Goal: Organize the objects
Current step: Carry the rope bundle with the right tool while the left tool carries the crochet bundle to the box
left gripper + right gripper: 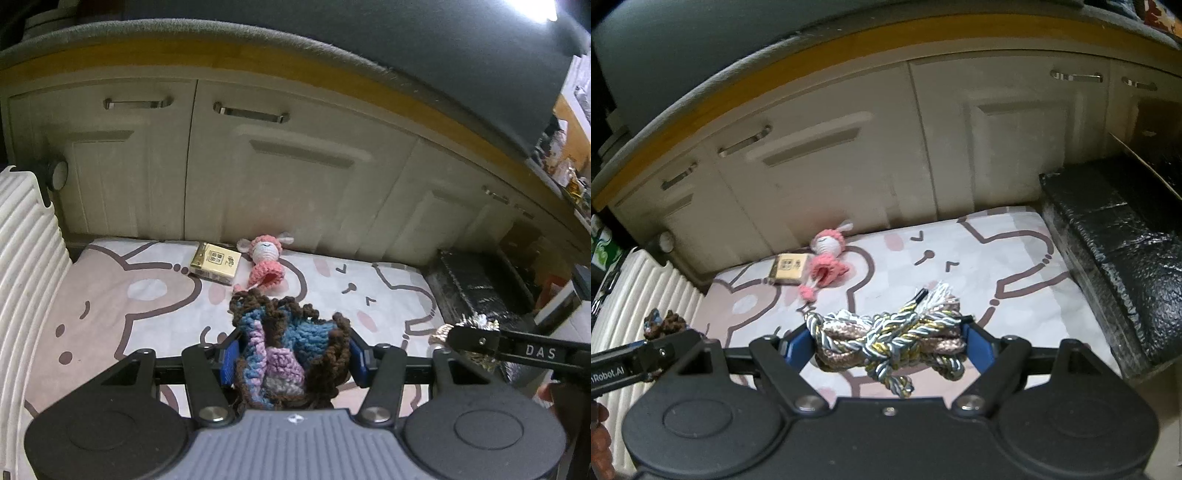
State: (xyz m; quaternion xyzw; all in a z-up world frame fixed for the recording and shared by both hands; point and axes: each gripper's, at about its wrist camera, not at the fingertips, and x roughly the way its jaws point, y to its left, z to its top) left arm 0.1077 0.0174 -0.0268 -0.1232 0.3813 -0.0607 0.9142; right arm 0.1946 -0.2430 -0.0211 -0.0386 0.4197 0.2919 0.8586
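My left gripper (293, 350) is shut on a crocheted piece (291, 347) of brown, blue and purple yarn, held above a cartoon-print mat (110, 295). My right gripper (886, 341) is shut on a bundle of twisted cord (890, 341) in silver, gold and pink, also above the mat (997, 266). A pink crocheted doll (266, 260) and a small gold box (215, 263) lie side by side at the mat's far edge, by the cabinet; both also show in the right wrist view, the doll (825, 260) right of the box (788, 268).
Cream cabinet doors (277, 166) with metal handles stand behind the mat. A white ribbed case (26, 258) lies at the left. A black foam block (1115, 251) lies at the right. The right gripper's arm (517, 347) shows in the left view.
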